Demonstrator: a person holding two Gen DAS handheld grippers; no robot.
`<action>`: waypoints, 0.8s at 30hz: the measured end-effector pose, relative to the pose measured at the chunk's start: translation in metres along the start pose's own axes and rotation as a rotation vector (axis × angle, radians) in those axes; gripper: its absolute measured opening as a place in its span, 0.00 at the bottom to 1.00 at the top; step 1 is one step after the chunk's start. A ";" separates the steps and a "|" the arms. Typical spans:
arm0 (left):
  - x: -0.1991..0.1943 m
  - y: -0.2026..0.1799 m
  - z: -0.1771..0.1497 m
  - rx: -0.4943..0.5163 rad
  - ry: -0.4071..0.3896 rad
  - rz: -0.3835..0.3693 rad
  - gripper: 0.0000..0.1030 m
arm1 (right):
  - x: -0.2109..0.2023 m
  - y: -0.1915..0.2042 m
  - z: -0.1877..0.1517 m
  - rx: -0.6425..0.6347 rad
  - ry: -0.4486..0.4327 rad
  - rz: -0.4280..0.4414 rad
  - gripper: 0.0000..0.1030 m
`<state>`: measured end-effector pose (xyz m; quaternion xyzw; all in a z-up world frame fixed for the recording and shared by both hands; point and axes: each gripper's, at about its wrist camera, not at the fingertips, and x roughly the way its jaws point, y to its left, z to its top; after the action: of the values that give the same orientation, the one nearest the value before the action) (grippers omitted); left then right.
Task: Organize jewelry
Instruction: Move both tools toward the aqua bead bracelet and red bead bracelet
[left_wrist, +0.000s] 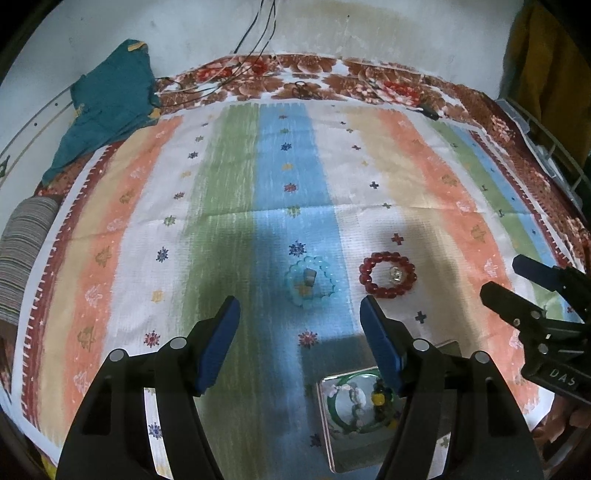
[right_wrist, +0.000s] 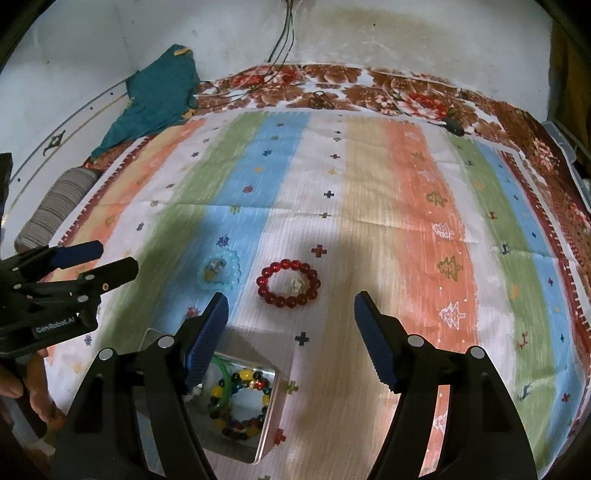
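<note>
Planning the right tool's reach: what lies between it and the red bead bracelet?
Only bare striped cloth, seen in the right wrist view, separates the right tool from the red bead bracelet.

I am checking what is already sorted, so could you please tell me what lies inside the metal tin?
The metal tin holds a multicoloured bead bracelet and a green bangle. The right claw's finger covers its left part.

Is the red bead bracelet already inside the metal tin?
No, the red bead bracelet lies on the striped cloth, apart from the metal tin.
</note>
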<state>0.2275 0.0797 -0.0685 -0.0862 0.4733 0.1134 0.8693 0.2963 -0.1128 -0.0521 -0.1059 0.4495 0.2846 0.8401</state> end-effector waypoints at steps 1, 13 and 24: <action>0.003 0.001 0.001 -0.002 0.005 0.001 0.65 | 0.002 -0.001 0.001 0.001 0.004 0.000 0.68; 0.035 0.006 0.007 0.000 0.066 0.009 0.65 | 0.032 -0.007 0.012 0.000 0.050 -0.022 0.69; 0.064 0.009 0.009 0.004 0.124 0.028 0.66 | 0.053 -0.007 0.018 -0.014 0.080 -0.034 0.68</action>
<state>0.2661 0.0976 -0.1179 -0.0844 0.5275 0.1189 0.8370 0.3359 -0.0909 -0.0853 -0.1308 0.4790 0.2688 0.8253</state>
